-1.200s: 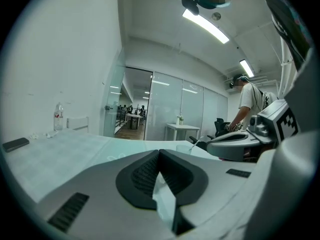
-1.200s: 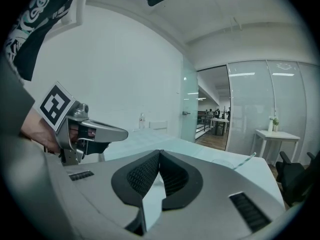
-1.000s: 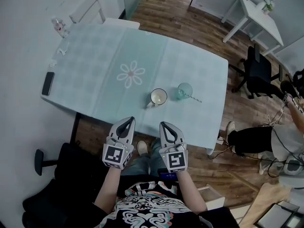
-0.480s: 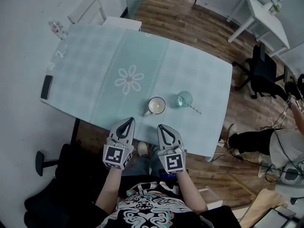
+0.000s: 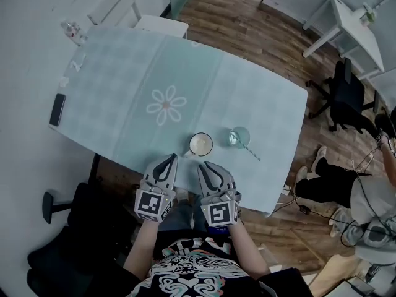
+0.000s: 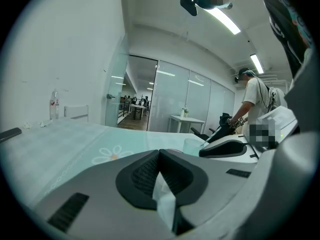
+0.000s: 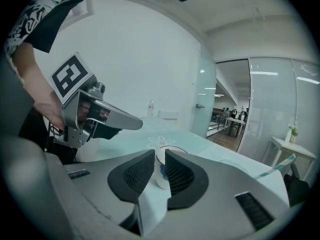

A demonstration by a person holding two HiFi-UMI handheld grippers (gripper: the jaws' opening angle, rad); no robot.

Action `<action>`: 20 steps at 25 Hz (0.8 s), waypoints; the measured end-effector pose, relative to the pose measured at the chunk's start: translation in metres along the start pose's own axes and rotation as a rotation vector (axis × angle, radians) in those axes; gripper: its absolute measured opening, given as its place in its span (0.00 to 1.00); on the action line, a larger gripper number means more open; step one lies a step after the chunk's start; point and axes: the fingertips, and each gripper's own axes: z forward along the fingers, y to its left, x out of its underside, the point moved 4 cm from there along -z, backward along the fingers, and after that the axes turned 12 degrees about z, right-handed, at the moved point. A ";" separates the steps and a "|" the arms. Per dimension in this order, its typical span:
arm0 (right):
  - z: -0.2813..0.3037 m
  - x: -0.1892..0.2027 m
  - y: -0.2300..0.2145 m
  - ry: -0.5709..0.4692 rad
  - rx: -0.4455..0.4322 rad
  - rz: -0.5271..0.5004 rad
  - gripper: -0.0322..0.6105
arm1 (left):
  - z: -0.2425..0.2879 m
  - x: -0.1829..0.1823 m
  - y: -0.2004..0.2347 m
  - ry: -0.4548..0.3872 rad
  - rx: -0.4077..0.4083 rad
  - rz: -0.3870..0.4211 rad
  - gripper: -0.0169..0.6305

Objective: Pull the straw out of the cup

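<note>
Pale green table [image 5: 124, 91], straw [image 5: 251, 151] in clear cup [image 5: 237, 136], white mug [image 5: 200, 145] just beside

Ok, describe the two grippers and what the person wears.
Both the left gripper and right gripper have tapered light grey bodies lined with dark ribbed pads. Each carries a black-and-white marker cube. The shirt is black, short-sleeved, with white swirls.

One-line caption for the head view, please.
Left gripper and right gripper held at the table's near edge, short of the white mug and the glass cup with its straw.
</note>
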 end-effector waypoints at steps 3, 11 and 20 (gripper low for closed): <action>0.007 0.001 0.000 0.007 -0.026 -0.013 0.13 | 0.002 0.002 0.001 0.009 -0.012 -0.006 0.03; 0.019 0.007 0.000 0.035 -0.068 -0.078 0.15 | 0.004 0.006 0.004 0.033 -0.038 -0.022 0.03; 0.029 0.010 0.004 0.071 -0.089 -0.192 0.17 | 0.010 0.004 0.004 0.034 -0.057 -0.031 0.03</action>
